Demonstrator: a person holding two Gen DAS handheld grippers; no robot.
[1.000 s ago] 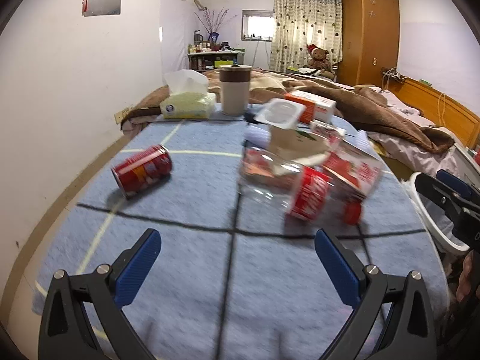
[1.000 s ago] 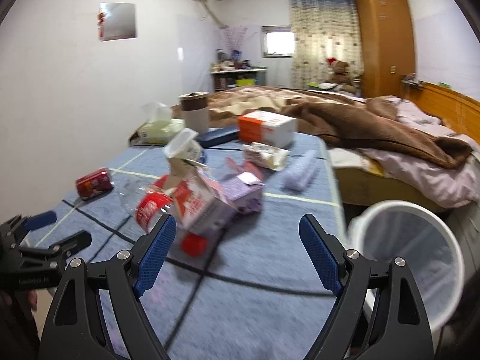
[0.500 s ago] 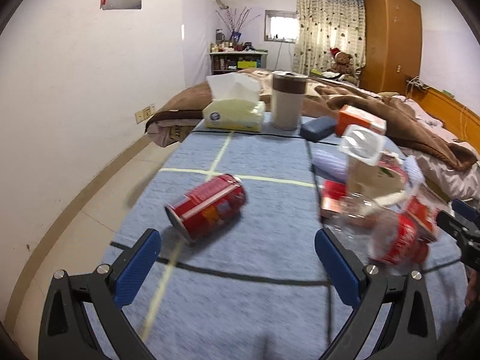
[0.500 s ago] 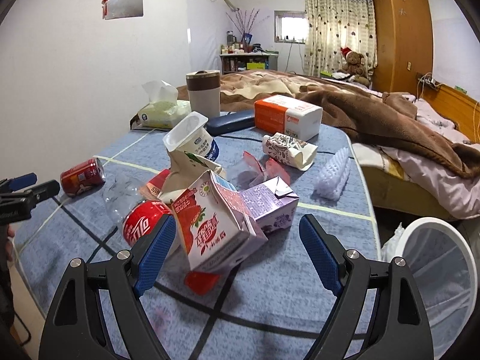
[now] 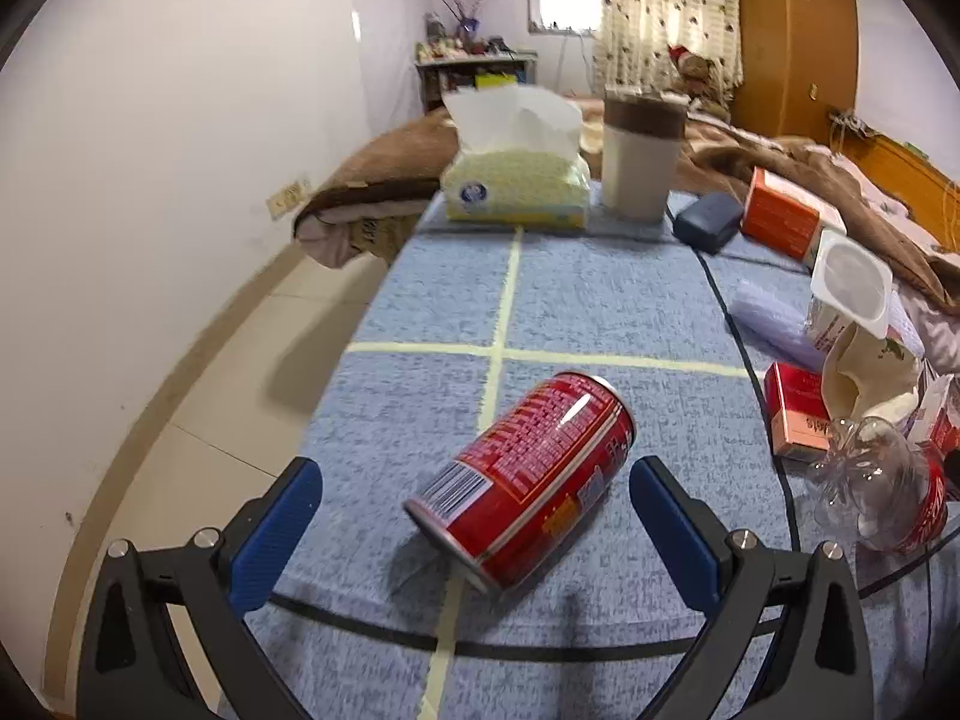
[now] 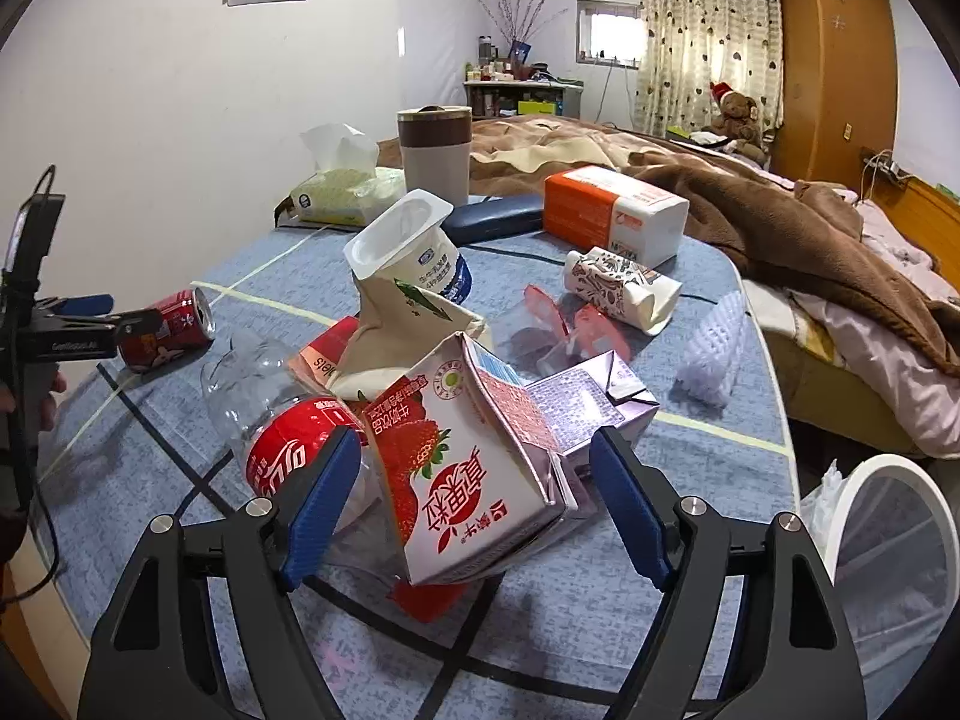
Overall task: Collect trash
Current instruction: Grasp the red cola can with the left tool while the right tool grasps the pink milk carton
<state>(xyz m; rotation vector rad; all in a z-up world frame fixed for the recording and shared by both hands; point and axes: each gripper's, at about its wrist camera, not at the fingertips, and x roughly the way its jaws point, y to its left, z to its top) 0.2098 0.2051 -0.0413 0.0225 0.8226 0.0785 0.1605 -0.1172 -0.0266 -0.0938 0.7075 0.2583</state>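
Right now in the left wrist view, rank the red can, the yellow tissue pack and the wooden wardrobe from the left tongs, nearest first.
1. Red can, lying between the open tongs.
2. Yellow tissue pack, far table end.
3. Wooden wardrobe, back right.

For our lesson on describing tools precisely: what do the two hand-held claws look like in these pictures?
Both match: the left claw and right claw are black angular frames with triangular cut-outs and silver screw heads, each finger tipped with a ribbed blue pad. In the right wrist view the left claw's body carries small white lettering and a black cable.
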